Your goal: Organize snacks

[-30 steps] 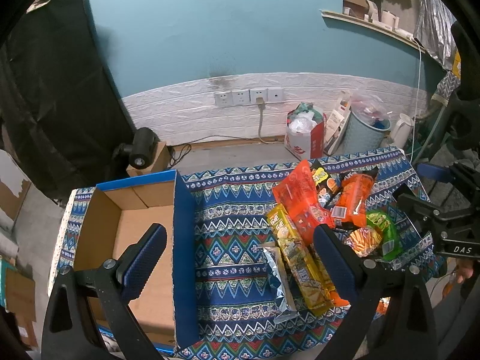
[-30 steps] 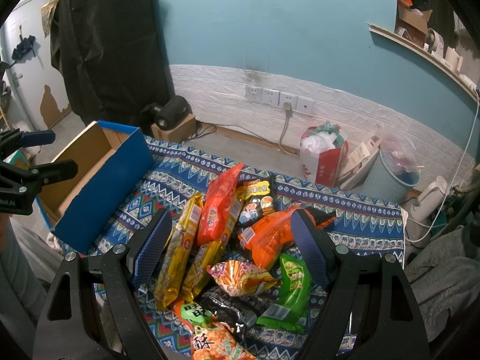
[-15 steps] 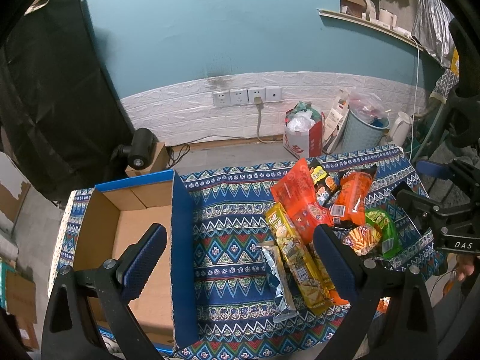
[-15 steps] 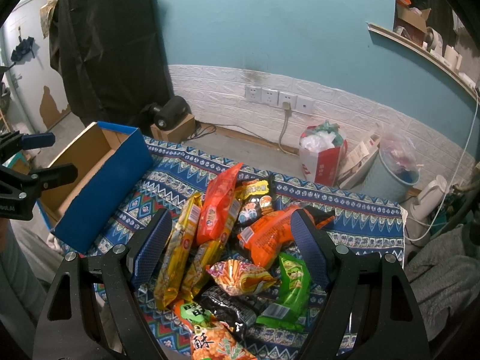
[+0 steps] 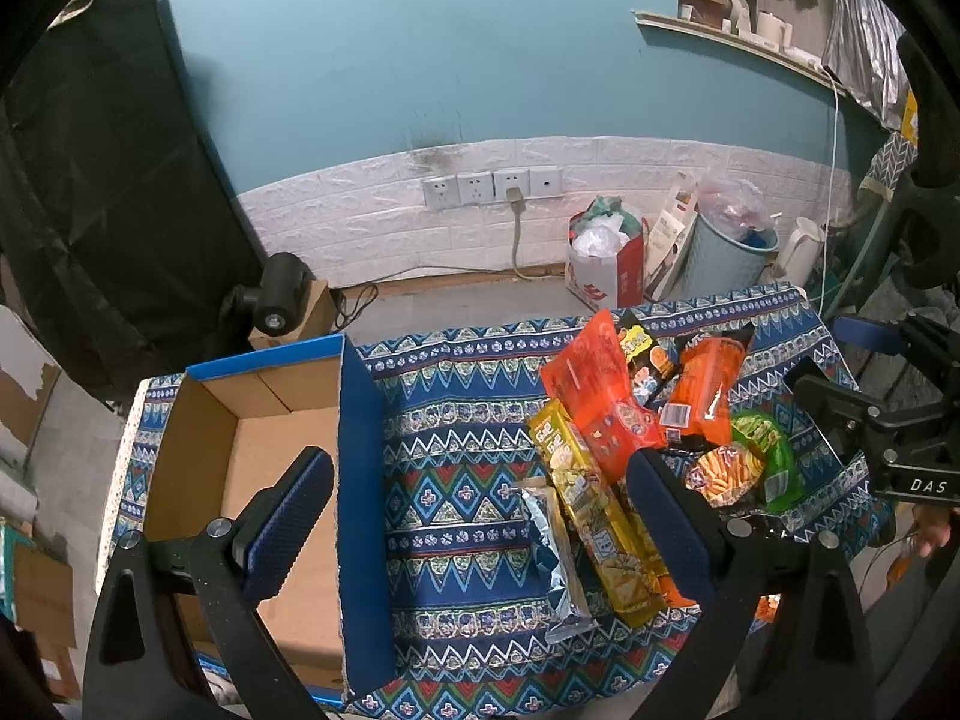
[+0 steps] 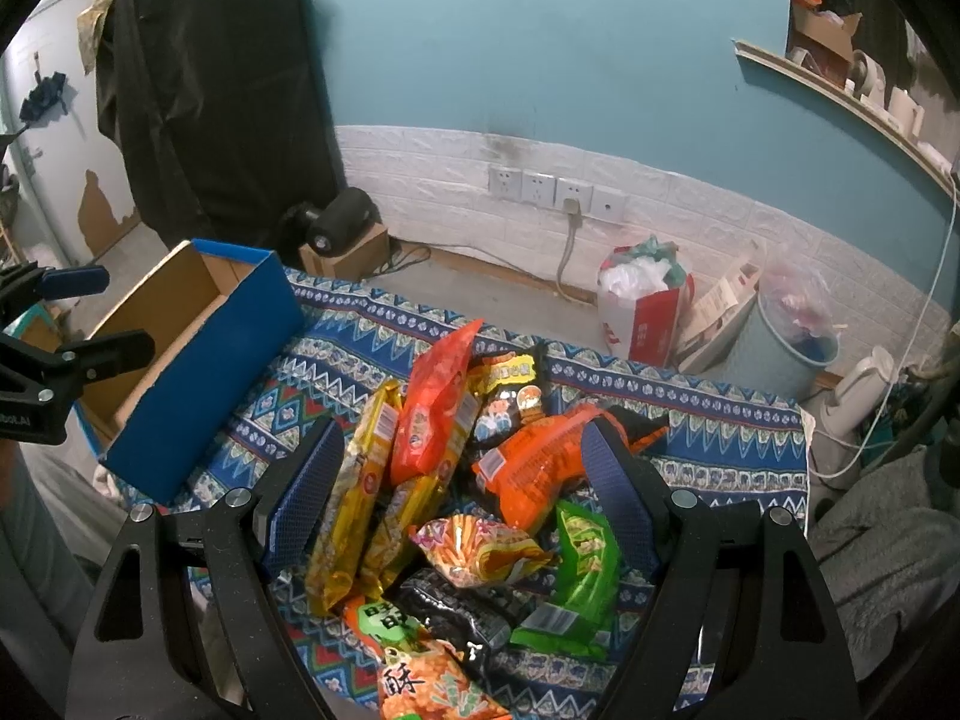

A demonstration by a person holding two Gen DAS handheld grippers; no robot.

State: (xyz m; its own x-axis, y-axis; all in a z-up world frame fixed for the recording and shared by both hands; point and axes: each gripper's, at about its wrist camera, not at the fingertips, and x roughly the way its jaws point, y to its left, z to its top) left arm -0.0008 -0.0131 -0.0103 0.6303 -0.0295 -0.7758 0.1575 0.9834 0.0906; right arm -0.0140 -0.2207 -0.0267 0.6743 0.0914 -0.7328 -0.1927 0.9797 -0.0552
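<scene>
**A:** so how much room is there to move? The blue cardboard box (image 5: 360,480) sits at the left end of the worktop (image 5: 456,480), open on top, nothing visible inside. Between its blue wall and the snack pile (image 6: 468,480) there's a bare strip of patterned cloth. The snacks crowd the right end, some close to the near edge.

**B:** yeah, and the pile's overlapping: long yellow packs (image 6: 354,498) beside a red-orange bag (image 6: 432,414), an orange bag (image 6: 534,462), a green one (image 6: 585,564), a silver pack (image 5: 555,552) lying nearest the box.

**A:** room behind: teal wall, white brick strip with sockets (image 5: 492,186), a bin (image 5: 729,258) and a red-and-white bag (image 5: 606,264) on the floor.

**B:** grippers? The left gripper (image 5: 480,516) hangs above the box wall and bare cloth, jaws spread wide, holding nothing. The right gripper (image 6: 462,492) hovers over the pile, jaws wide apart too, empty
</scene>
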